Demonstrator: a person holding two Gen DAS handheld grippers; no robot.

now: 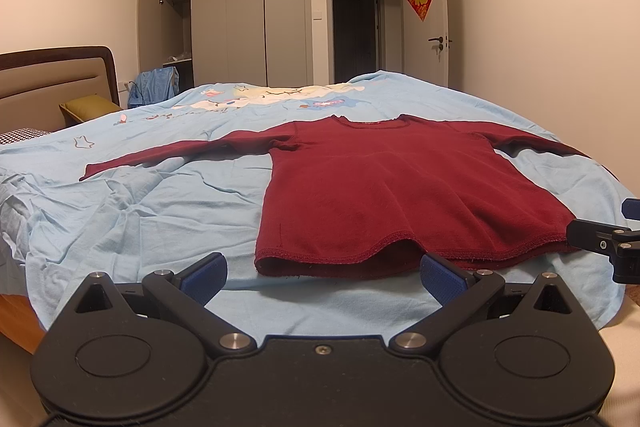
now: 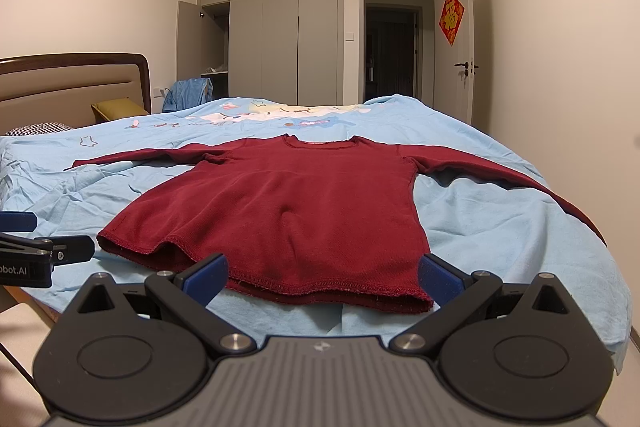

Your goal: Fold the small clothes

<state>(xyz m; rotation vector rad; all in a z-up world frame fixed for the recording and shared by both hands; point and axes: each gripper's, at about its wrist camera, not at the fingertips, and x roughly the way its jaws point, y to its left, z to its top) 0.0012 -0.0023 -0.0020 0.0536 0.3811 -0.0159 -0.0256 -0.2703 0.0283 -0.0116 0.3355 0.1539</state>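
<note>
A dark red long-sleeved top (image 1: pixel 380 187) (image 2: pixel 288 203) lies flat on the light blue bedsheet (image 1: pixel 160 211) (image 2: pixel 500 227), neck away from me, both sleeves spread out sideways. My left gripper (image 1: pixel 322 277) stands open just short of the hem's left part, nothing between its blue pads. My right gripper (image 2: pixel 322 277) is open too, at the hem's right part, with the cloth edge lying between the fingers but not pinched. Each gripper shows at the edge of the other's view: the right gripper (image 1: pixel 612 227) and the left gripper (image 2: pixel 24 239).
The bed's near edge runs right under both grippers. A headboard (image 1: pixel 56 75), an olive pillow (image 1: pixel 90 109) and a checked cushion (image 2: pixel 38 129) sit at the left. A wardrobe (image 2: pixel 280 35) with one door open, blue clothes (image 1: pixel 154 87) and a doorway (image 2: pixel 394 39) stand beyond the bed.
</note>
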